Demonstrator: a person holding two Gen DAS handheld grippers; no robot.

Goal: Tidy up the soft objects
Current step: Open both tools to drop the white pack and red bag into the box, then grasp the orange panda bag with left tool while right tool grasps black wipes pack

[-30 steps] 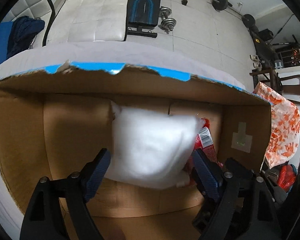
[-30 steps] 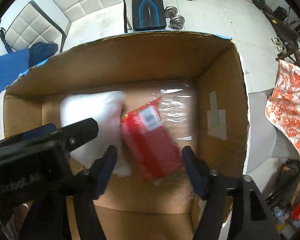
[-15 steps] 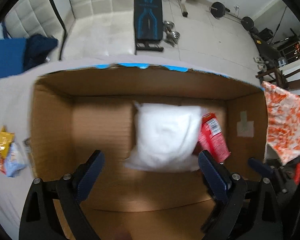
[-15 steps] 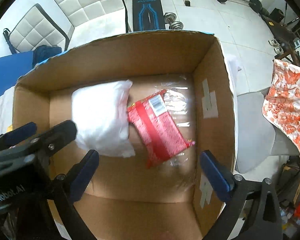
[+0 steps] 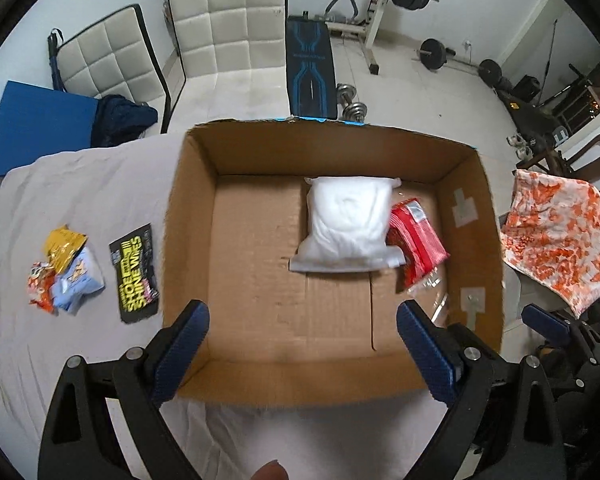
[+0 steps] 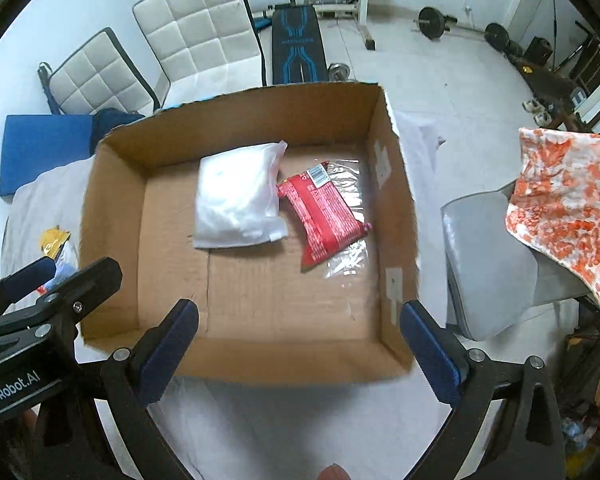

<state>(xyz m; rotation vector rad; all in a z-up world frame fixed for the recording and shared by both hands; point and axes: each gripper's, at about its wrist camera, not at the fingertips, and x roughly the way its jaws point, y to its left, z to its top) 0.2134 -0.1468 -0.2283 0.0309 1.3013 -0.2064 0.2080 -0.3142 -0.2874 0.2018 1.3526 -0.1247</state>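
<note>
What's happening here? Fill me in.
A person with two grippers is packing soft packets into a box. A white pouch and a red packet already lie inside, touching. The left gripper and right gripper are both open and empty above the box's near edge. Wipes and snack packs wait on the sheet.

Black gripper [image 5: 302, 354] frames, blue pads [image 5: 182, 346], silver screws

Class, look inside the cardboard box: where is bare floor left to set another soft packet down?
Bare: the cardboard box floor's left half and the front strip. Crowded: the back right, where the white pillow pack and red packet lie side by side.
</note>
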